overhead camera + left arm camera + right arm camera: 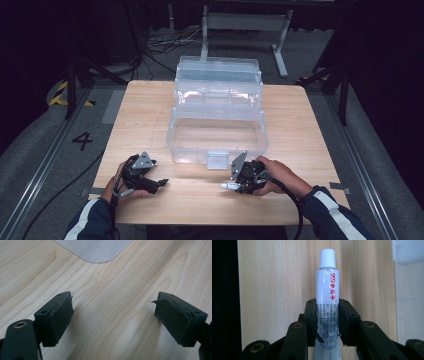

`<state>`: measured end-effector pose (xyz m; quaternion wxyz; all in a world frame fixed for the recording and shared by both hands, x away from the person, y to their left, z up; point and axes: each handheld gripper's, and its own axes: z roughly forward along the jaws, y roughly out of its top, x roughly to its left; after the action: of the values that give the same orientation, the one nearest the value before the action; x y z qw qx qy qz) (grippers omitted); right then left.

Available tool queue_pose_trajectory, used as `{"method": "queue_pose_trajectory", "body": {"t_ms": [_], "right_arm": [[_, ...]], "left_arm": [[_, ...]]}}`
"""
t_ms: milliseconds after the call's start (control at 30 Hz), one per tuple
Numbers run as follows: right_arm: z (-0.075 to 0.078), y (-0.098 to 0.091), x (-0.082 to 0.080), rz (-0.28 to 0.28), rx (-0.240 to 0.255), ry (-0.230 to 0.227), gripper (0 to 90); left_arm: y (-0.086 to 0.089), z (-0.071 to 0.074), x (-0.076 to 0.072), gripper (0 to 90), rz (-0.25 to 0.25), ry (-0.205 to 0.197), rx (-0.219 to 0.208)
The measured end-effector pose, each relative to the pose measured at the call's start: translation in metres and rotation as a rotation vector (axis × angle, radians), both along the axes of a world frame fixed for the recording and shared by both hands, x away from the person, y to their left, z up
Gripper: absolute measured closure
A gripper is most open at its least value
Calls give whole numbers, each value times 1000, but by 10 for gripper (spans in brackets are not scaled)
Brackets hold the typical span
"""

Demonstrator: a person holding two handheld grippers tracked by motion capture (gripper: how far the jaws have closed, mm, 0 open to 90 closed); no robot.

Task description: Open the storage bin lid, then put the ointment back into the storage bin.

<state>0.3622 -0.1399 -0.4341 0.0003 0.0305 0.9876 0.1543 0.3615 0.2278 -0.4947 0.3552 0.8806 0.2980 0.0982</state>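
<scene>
- Holding a small white tube point(327, 297) by its lower body, the right claw point(327, 323) has both pads pressed on it; the ribbed cap points away from the claw
- From the high view, the tube point(229, 186) lies level, just over the worktop point(150, 110), near the front of the clear storage box point(218, 135), which stands open
- The left claw point(113, 315) is wide open, holds nothing, and hovers over bare wood
- I judge the tube light and soft, so a hard squeeze can dent it or push paste to the cap
- Its glossy skin may slip; a grip on the middle of the body seems safest, not on the cap
</scene>
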Motion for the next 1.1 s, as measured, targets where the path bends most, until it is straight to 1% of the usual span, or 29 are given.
{"method": "queue_pose_trajectory", "body": {"t_ms": [167, 233, 367, 433, 467, 533, 600, 700, 767, 800, 867, 1100], "right_arm": [[8, -5, 0, -3, 20, -14, 711], [11, -8, -2, -5, 16, -22, 711], [16, -12, -2, 9, 15, -32, 711], [17, -13, -2, 15, 26, -30, 711], [18, -14, -3, 10, 23, -30, 711], [20, -15, -2, 18, 27, -37, 711], [20, -16, -2, 16, 30, -34, 711], [22, -21, -2, 7, 25, -49, 711], [24, -25, -3, -2, 34, -50, 711], [24, -26, -2, 3, 34, -51, 711], [26, -29, -2, -13, 33, -60, 711], [34, -31, -7, -4, 41, -81, 711]], "left_arm": [[0, 0, 0, 156, 2, 0, 0], [0, 0, 0, 155, 1, -1, 1], [0, 0, 0, 155, 2, -1, 1], [0, 0, 0, 156, 2, -3, 3], [0, 0, -1, 156, 7, -2, 2], [0, 0, -1, 156, 7, -1, 2], [0, 0, -1, 156, 7, -1, 2], [0, 0, -1, 155, 6, -2, 4], [-1, 0, 0, 154, 8, -1, 3], [-1, 0, 0, 154, 9, 1, 2], [-1, 0, 0, 154, 9, 1, 2], [-1, 0, 0, 153, 8, 1, 3]]}}
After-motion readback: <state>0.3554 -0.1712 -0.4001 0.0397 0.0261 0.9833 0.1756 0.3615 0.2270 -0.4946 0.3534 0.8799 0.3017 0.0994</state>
